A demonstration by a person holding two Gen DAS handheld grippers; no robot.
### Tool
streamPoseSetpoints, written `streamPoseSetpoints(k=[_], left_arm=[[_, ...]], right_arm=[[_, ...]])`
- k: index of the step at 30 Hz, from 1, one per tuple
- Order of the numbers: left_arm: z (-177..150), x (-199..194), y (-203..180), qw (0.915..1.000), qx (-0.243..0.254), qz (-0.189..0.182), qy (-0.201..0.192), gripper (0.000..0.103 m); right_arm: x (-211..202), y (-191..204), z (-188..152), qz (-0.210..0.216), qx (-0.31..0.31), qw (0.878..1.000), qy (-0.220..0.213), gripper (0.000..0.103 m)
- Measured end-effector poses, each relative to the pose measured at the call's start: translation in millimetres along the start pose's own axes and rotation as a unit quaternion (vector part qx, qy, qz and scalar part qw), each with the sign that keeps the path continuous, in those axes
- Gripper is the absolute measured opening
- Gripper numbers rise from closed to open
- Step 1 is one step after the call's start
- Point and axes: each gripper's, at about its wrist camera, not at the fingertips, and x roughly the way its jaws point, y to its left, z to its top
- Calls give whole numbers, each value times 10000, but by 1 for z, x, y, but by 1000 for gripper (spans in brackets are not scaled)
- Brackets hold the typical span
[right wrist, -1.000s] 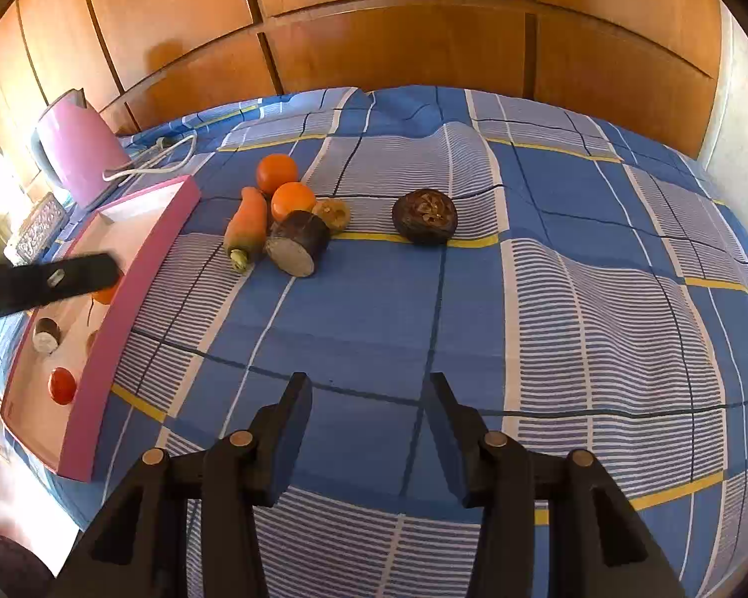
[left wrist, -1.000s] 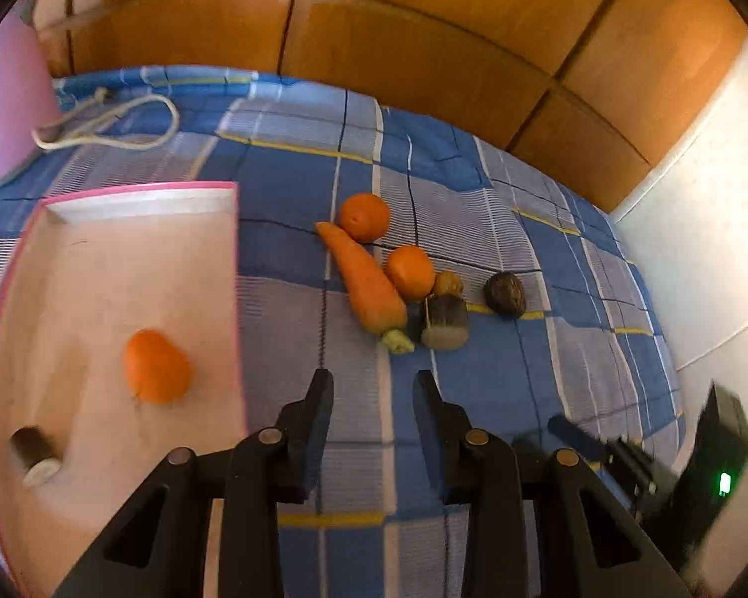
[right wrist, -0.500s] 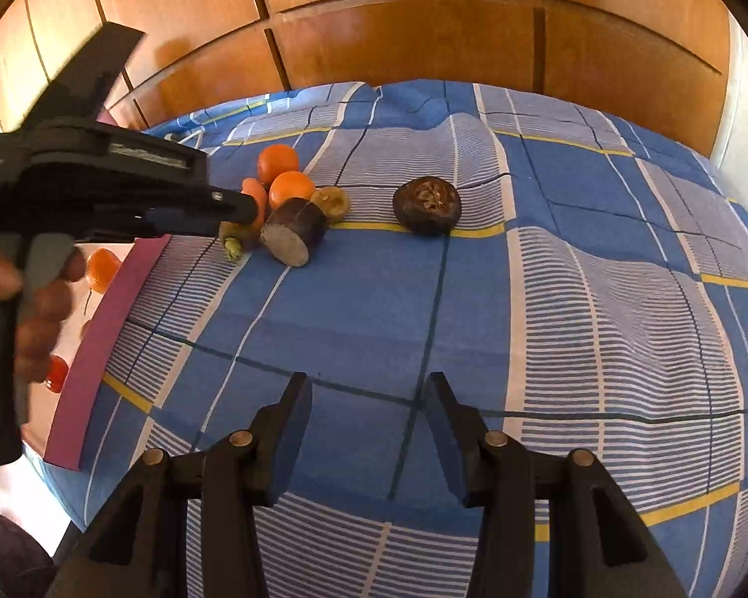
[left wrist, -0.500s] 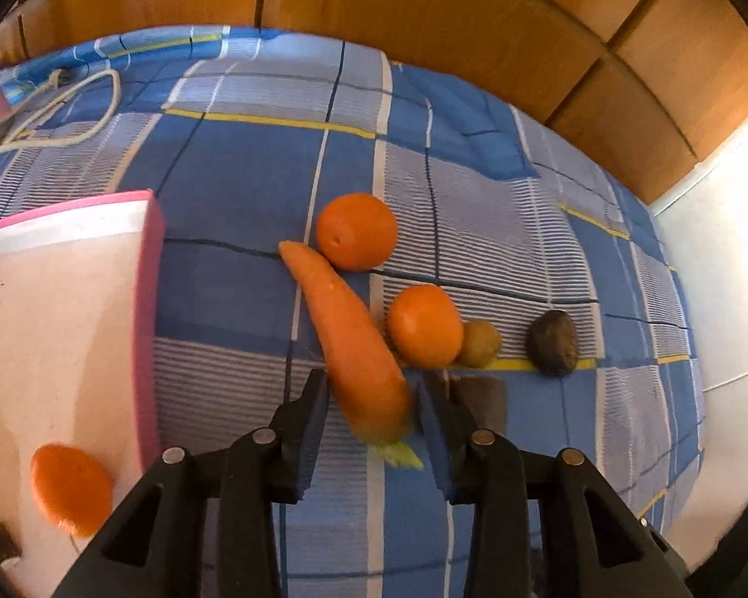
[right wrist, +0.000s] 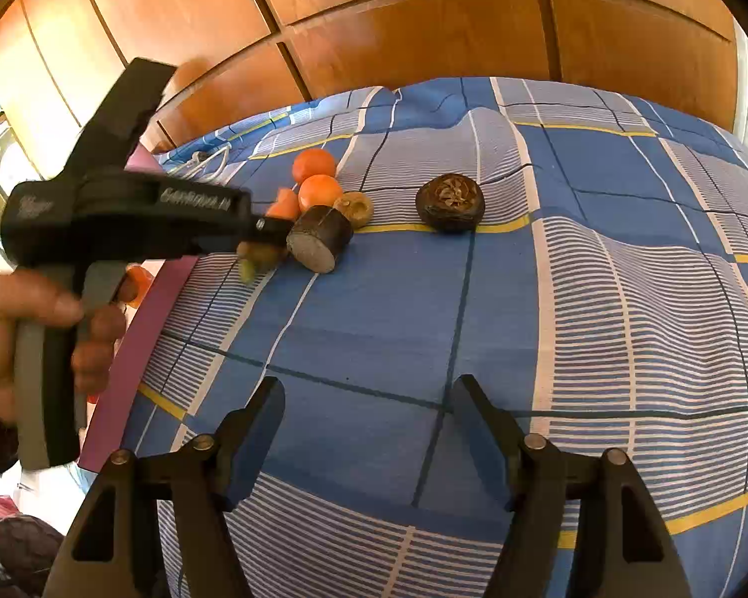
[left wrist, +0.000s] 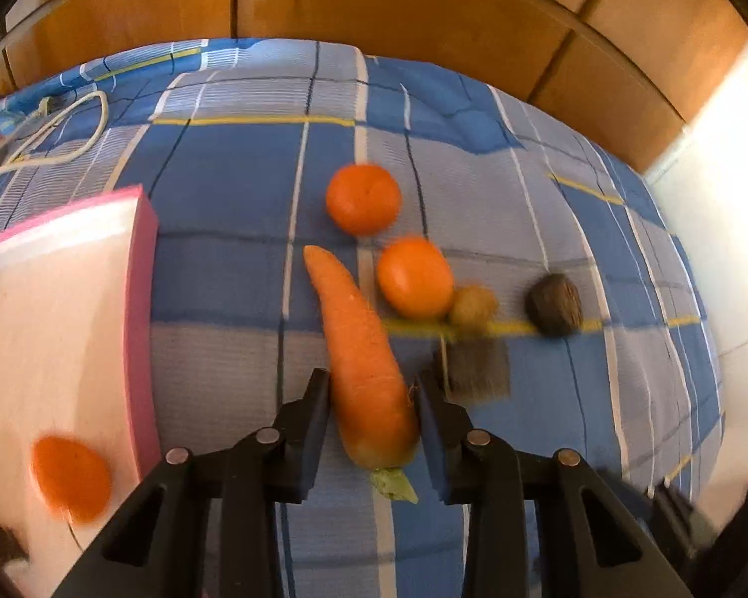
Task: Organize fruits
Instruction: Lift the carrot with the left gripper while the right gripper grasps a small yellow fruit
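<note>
Grabbing the carrot off the bed now: left tongs closing on its fat end, pads about touching. Right tongs opening, nothing in them. Next I'd say lift it and carry it left to the pink tray.

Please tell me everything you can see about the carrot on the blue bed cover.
The carrot is orange and cone-shaped, with a matt, slightly rough skin and a short green stub at its thick end. It lies flat on the checked cover, with its thin tip pointing away toward the two oranges and its thick end nearest the camera. The left gripper has a finger on each side of the thick end, and its jaws are closing on it. From the right wrist view, that gripper hides most of the carrot.
</note>
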Motion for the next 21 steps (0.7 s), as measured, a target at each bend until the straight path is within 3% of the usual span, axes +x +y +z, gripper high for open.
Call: streamPoseSetpoints(k=[6,10,13,21], left_arm=[[-43,-17,-10,9996,146,28,-221,34],[-53,-20,-10,9993,88,-5,-369,34],[-52,-18,-12,9993,93,55,-347,33],[-54,-16,-9,9991,68,-14,-423,32]], right_arm=[[-7,-3,1,-119,-59,9999,104,64],[-15,-11,3,-308,-40,9995,76,42],[-20,-17,8,-412,12,9991,7,33],[-20,-21,38,-518,39,9986,-109,32]])
